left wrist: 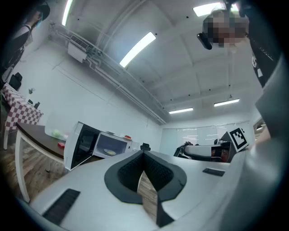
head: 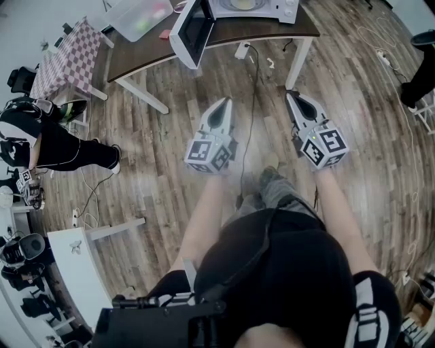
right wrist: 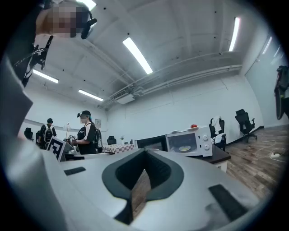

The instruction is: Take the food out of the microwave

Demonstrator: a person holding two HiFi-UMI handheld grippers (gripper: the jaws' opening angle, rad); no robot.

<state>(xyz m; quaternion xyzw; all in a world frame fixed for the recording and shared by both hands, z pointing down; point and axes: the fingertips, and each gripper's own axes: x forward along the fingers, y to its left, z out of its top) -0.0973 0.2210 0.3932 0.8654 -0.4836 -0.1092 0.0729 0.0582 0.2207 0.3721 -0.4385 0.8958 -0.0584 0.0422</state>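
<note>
A white microwave (head: 251, 8) stands on a dark brown table (head: 136, 58) at the top of the head view, its door (head: 192, 30) swung open to the left. In the left gripper view the microwave (left wrist: 110, 145) shows a plate of yellowish food (left wrist: 109, 151) inside. The right gripper view shows the same food (right wrist: 184, 148) in the microwave (right wrist: 187, 143). My left gripper (head: 226, 102) and right gripper (head: 292, 95) hang side by side over the wooden floor, well short of the table. Both are shut with nothing between the jaws.
A clear plastic bin (head: 139, 17) lies on the table's left part, and a checkered table (head: 61, 58) stands beyond it. A person in black (head: 47, 143) crouches at the left. Cables (head: 255, 81) run across the floor. A white table (head: 81, 265) is at the lower left.
</note>
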